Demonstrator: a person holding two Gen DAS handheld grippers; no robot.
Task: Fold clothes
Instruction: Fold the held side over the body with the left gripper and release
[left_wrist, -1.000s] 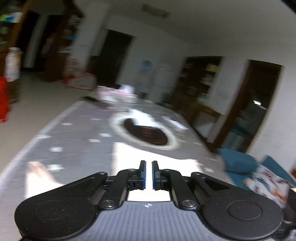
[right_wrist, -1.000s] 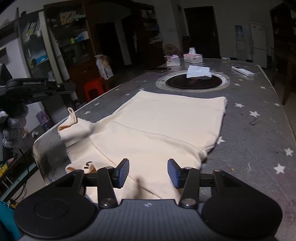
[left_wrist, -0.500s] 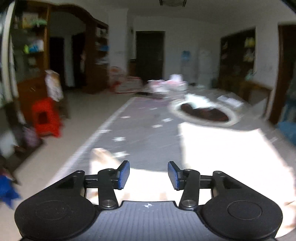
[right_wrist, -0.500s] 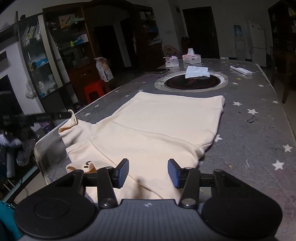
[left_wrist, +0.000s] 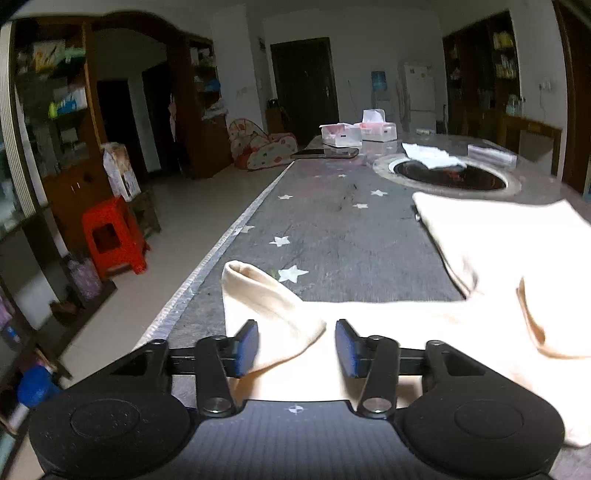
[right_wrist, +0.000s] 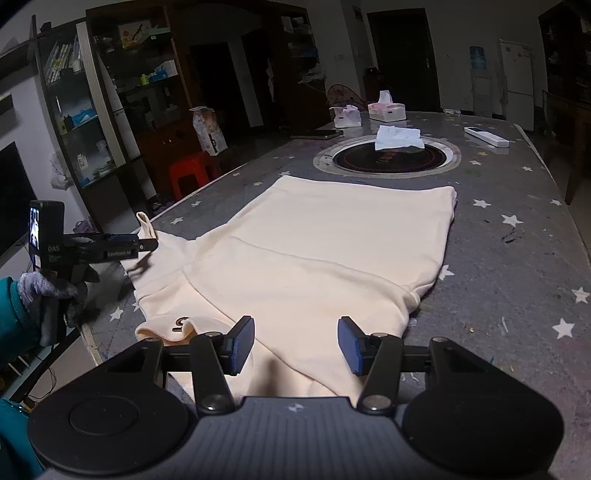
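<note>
A cream garment (right_wrist: 325, 254) lies spread on a long grey, star-patterned table (right_wrist: 517, 266), partly folded, one sleeve (left_wrist: 258, 299) reaching toward the table's left edge.

At the left, the left gripper (left_wrist: 294, 345) hangs just over that sleeve, jaws apart and holding nothing. The sleeve's cuff sits close to the table edge, so a loose or shallow pinch here could, I judge, drag it off the side or bunch the cloth instead of lifting it cleanly. From the right wrist view this gripper (right_wrist: 147, 244) appears side-on, and its fingertips are too dark to make out against the cloth.

Further right, the right gripper (right_wrist: 295, 345) hovers over the garment's near hem, also spread wide and empty. If it closes on only the top layer, the fold beneath may slip out of line.

The nearest hem is hidden under both gripper bodies. The garment's right side is blurred and overexposed in the left wrist view. A small dark mark near the collar (right_wrist: 181, 322) is too small to read.
</note>
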